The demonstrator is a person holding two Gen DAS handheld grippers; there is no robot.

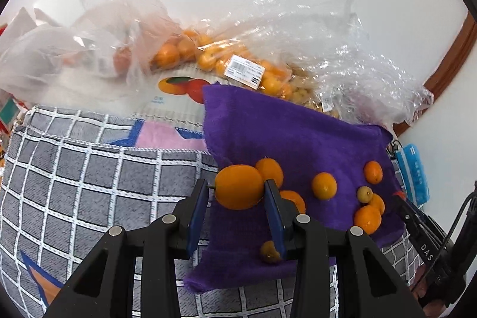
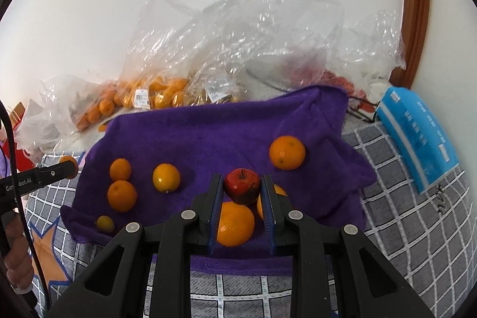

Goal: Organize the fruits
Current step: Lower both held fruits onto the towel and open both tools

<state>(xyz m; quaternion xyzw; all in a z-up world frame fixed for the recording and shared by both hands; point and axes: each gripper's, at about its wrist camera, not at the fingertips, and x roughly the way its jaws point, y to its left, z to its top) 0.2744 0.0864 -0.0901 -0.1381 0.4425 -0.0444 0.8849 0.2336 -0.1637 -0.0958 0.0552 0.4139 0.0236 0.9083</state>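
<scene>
Nearest the lens on the left side, the left gripper [image 1: 235, 189] had its blue-padded black fingers clenched on an oval orange fruit [image 1: 238, 190], a kumquat-like thing with a short stem poking out to the left. It hung above the left edge of the purple towel [image 1: 298, 133]. The right gripper [image 2: 242, 189] was clamped just as firmly on a small red apple [image 2: 242, 189], dull and dark-blotched on its near right side, stem upright, held over a large orange [image 2: 234, 224] that lay on the same towel.

I judged both fruits to be light and fairly firm, though the apple's dark patch looked soft, so a squeeze across the middle and clear of that patch seemed safest. The oval fruit's smooth, waxy skin would likely slip if pinched near its ends; the grip across its belly looked sound.

The towel was a fuzzy, rumpled terry, spread over a grey plush blanket [image 1: 89, 184] crossed with white grid lines. Loose round citrus lay scattered on it: a glossy yellow-orange one [image 2: 166, 178], a bigger dimpled one [image 2: 287, 152] farther right, and a tiny greenish-yellow one [image 2: 105, 224] near the left hem. At the far edge, crinkled clear plastic bags [image 1: 208, 49] held more oranges, one with a white barcode label [image 1: 244, 70]. A blue packet [image 2: 417, 133] lay to the right.
</scene>
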